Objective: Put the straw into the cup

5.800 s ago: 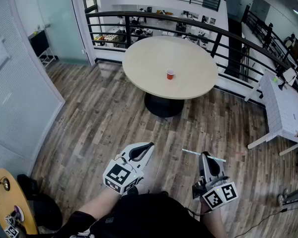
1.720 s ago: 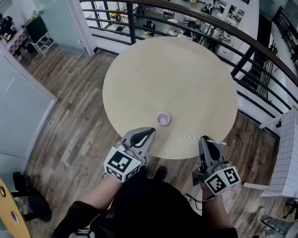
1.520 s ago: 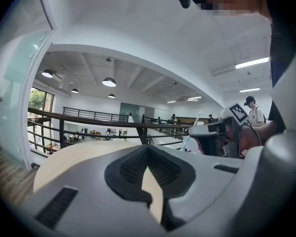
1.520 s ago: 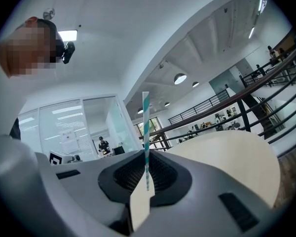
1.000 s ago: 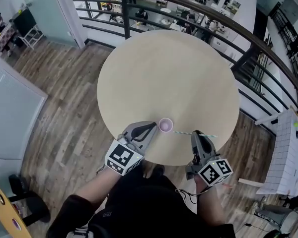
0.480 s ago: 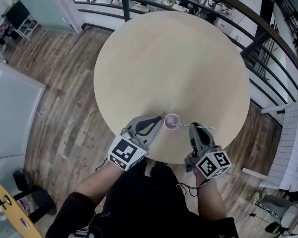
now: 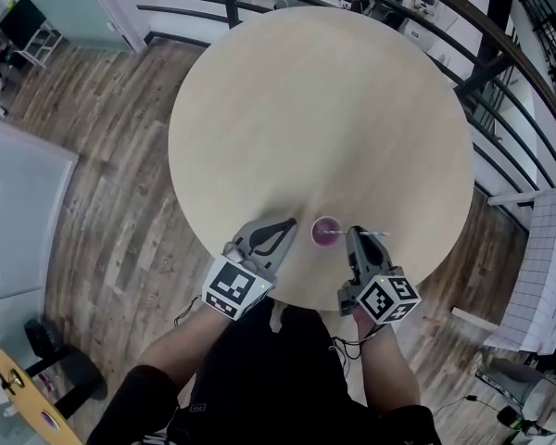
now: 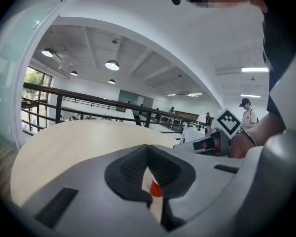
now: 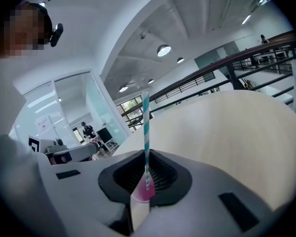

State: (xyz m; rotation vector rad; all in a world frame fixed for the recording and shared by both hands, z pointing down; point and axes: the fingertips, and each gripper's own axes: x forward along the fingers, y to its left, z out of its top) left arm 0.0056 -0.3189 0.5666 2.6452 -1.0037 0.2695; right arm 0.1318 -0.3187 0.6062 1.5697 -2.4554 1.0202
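Now your right claw [image 7: 352, 236], clamped on the straw [image 9: 146, 132], has come down, bringing its tip over the cup [image 7: 325, 231] on the worktop [image 7: 306, 109] (left claw [image 7: 283, 228] closed, empty); insertion looks close.

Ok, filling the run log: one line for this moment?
right gripper: shut on striped straw | straw end: over red cup mouth | left gripper: shut, empty, beside cup

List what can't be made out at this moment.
- Whether the straw tip is inside the cup: too small in the head view; in the right gripper view the jaws hide the cup's rim.
- Cup's body: in the left gripper view only a red sliver shows behind the shut jaws.
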